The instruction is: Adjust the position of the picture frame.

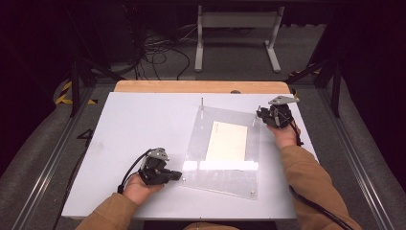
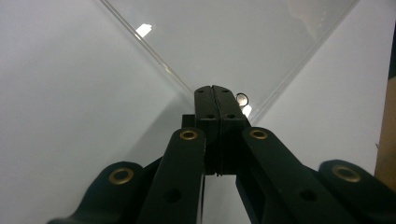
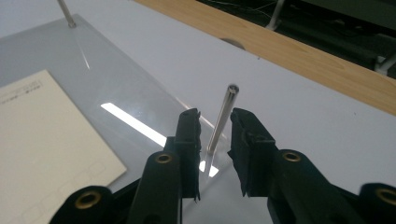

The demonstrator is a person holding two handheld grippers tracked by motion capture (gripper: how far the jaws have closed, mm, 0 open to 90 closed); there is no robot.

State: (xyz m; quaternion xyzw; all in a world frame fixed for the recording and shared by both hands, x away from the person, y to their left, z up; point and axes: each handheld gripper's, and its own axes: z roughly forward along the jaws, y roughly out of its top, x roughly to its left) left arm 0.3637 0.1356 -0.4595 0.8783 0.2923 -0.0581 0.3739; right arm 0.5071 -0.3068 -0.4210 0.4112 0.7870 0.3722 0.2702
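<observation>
A clear sheet (image 1: 225,165) lies flat on the white worktop (image 1: 139,129), right of its middle and turned a little askew. A cream card (image 1: 228,142) lies at the sheet's middle; whether it is on the sheet or under it, I cannot tell. Thin metal pins stand upright at the sheet's far corners: one at the far left corner (image 1: 202,104), one at the far right (image 1: 258,113).

The left tongs (image 1: 173,175) sit at the sheet's near left corner. In the left gripper view these tongs (image 2: 214,100) have their jaws pressed together with no gap, the tips resting right at the corner of the sheet (image 2: 224,42); whether the sheet's edge is pinched between them I cannot tell. A small round fastener (image 2: 242,98) shows just beside the tips, in the corner.

The right tongs (image 1: 262,115) are at the sheet's far right corner. In the right gripper view these tongs (image 3: 215,122) stand parted, with the far right pin (image 3: 221,120) rising tilted between the jaws and touching neither. The card (image 3: 44,140) lies to the left, and the other pin (image 3: 66,13) stands farther off.

A wooden strip (image 1: 201,86) borders the worktop's far edge. Brown sleeves (image 1: 309,179) enter from below.
</observation>
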